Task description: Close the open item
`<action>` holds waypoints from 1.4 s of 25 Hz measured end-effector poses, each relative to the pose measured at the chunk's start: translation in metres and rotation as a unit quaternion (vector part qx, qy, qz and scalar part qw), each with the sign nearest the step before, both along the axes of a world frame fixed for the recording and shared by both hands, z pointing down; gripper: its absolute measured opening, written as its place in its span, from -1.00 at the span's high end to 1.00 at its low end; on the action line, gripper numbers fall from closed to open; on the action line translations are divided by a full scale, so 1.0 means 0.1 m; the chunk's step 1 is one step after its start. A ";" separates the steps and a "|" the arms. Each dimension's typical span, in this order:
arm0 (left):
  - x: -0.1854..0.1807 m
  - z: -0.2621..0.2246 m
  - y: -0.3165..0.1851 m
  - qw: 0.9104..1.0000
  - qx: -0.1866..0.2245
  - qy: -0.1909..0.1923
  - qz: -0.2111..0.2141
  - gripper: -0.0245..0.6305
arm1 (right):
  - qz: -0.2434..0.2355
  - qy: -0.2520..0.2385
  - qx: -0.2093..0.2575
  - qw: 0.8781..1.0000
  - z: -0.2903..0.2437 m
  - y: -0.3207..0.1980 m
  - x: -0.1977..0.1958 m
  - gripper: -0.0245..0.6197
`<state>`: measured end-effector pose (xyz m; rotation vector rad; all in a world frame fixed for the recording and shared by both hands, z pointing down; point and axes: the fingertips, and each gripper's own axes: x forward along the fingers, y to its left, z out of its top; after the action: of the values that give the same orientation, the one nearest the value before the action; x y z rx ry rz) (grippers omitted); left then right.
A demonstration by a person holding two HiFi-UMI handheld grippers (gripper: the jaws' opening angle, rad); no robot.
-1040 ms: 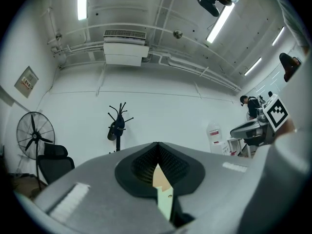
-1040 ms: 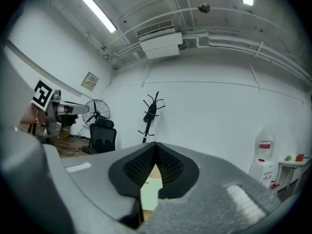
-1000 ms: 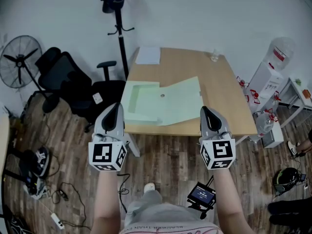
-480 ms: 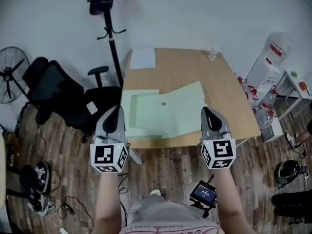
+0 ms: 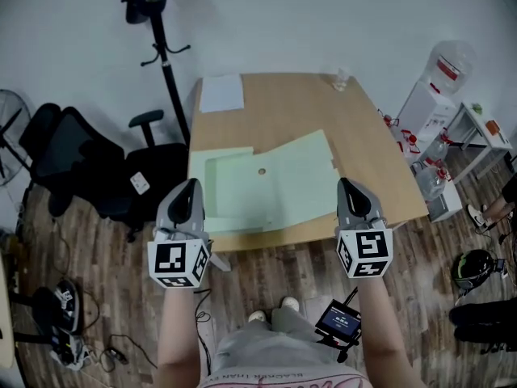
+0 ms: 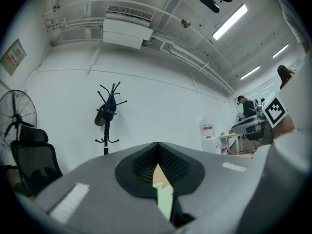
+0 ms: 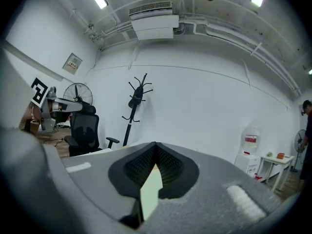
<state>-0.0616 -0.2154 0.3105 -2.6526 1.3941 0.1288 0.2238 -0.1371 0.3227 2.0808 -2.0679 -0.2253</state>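
Green folder [image 5: 266, 180] ahead of left hand-held gripper [image 5: 191, 184]

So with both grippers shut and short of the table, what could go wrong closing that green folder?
The folder lies flat on the table, so the shut fingers of the left gripper and right gripper may push a flap instead of getting under it. Its left part sits close to the table's edge; a shove could slide it off.
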 end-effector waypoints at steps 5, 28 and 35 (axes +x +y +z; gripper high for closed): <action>0.13 0.06 -0.08 1.000 -0.009 -0.004 0.009 0.89 | 0.024 -0.003 -0.007 1.000 0.04 -0.01 0.30 0.92; 0.61 0.24 -0.67 0.998 -0.039 -0.033 -0.027 0.89 | -0.009 -0.024 -0.140 0.990 0.67 -0.83 1.38 0.91; 0.74 0.28 -0.82 0.997 -0.043 -0.051 -0.036 0.89 | -0.045 -0.033 -0.247 0.967 1.21 -1.04 1.42 0.92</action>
<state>0.0122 -0.2974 0.3381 -2.6322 1.4916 -0.0752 0.3658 -0.2407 0.4437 1.7130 -1.9960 0.3210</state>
